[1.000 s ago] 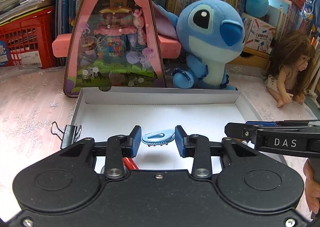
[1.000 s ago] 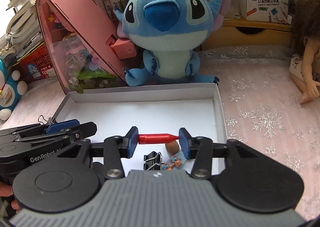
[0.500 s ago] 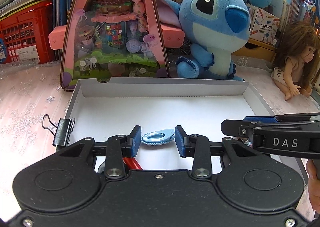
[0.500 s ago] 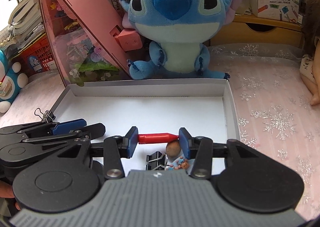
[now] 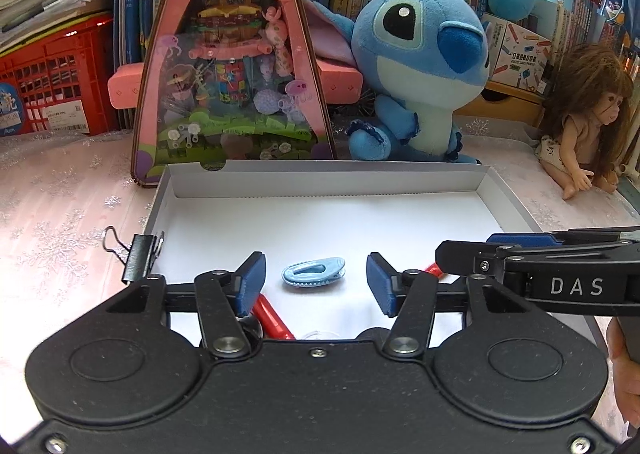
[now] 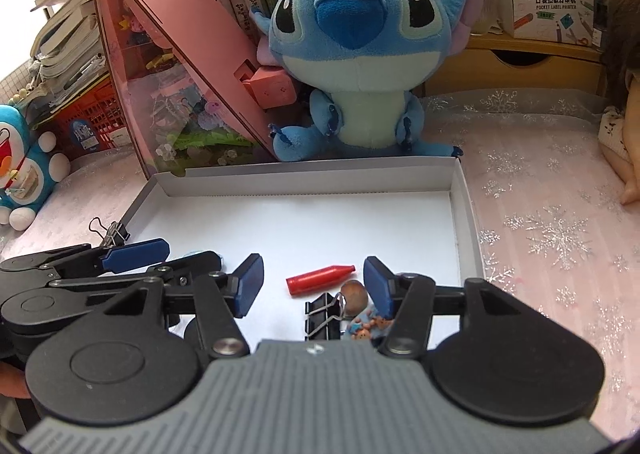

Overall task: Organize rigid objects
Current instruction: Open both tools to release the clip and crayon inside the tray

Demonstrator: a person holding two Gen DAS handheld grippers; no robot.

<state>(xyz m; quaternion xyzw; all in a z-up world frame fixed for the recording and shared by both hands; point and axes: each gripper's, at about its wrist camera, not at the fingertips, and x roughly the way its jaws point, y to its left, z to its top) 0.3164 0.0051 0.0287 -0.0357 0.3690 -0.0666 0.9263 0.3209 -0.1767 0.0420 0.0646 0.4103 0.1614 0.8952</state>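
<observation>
A light blue hair clip (image 5: 313, 272) lies on the floor of the white box (image 5: 328, 179), between the pads of my left gripper (image 5: 316, 283); its jaws are opening and the pads stand clear of the clip. In the right wrist view a red crayon (image 6: 320, 279) lies in the same box (image 6: 316, 174) between the pads of my right gripper (image 6: 313, 285), whose jaws are also opening, clear of the crayon. A second red crayon (image 5: 273, 319) shows under the left gripper's left finger. The right gripper reaches in from the right of the left wrist view.
A black binder clip (image 6: 323, 317), a brown nut (image 6: 354, 296) and a small figure charm (image 6: 366, 325) lie in the box near the right gripper. Another binder clip (image 5: 140, 256) grips the box's left wall. A pink triangular display (image 5: 234, 66), a blue plush (image 5: 420, 66) and a doll (image 5: 580, 122) stand behind.
Both grippers' jaws have spread apart. The hair clip has left the left gripper and lies on the box floor; the red crayon has dropped from the right gripper onto the floor.
</observation>
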